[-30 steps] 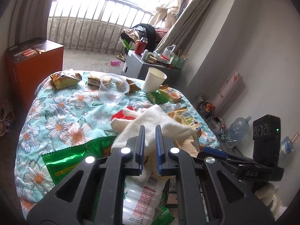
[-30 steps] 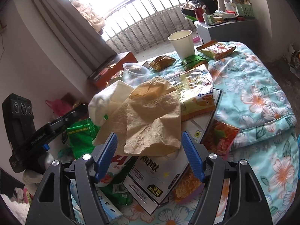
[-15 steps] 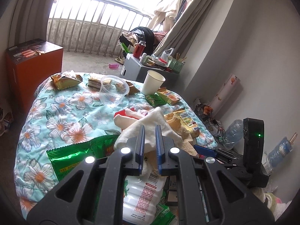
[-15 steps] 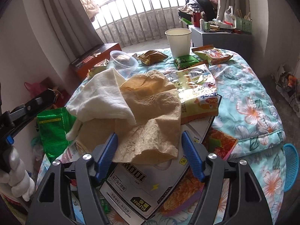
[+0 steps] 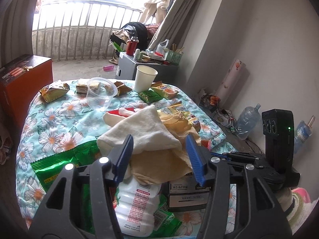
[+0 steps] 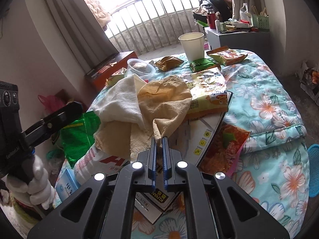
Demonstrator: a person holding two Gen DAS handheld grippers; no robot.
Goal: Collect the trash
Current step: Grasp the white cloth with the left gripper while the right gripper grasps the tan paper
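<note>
A white cloth [image 5: 143,131] lies over a crumpled tan paper [image 5: 159,165] on a heap of trash on the floral-covered table [image 5: 55,127]. My left gripper [image 5: 159,141] is open, its blue fingers on either side of the cloth, empty. In the right wrist view the white cloth [image 6: 121,101] drapes over the tan paper [image 6: 163,101]. My right gripper [image 6: 159,139] is shut on a corner of the tan paper. A white plastic bottle [image 5: 137,205] lies under the heap.
A green snack bag [image 5: 65,159], a clear plastic cup [image 5: 99,95], a white paper cup [image 6: 192,44], several snack packets [image 6: 225,55], a flat cardboard box [image 6: 203,139] and an orange wrapper [image 6: 225,149] lie on the table. A blue basket [image 6: 314,167] hangs at the right edge.
My left gripper has opened and let go of the white cloth. My right gripper has closed on a corner of the tan paper.
</note>
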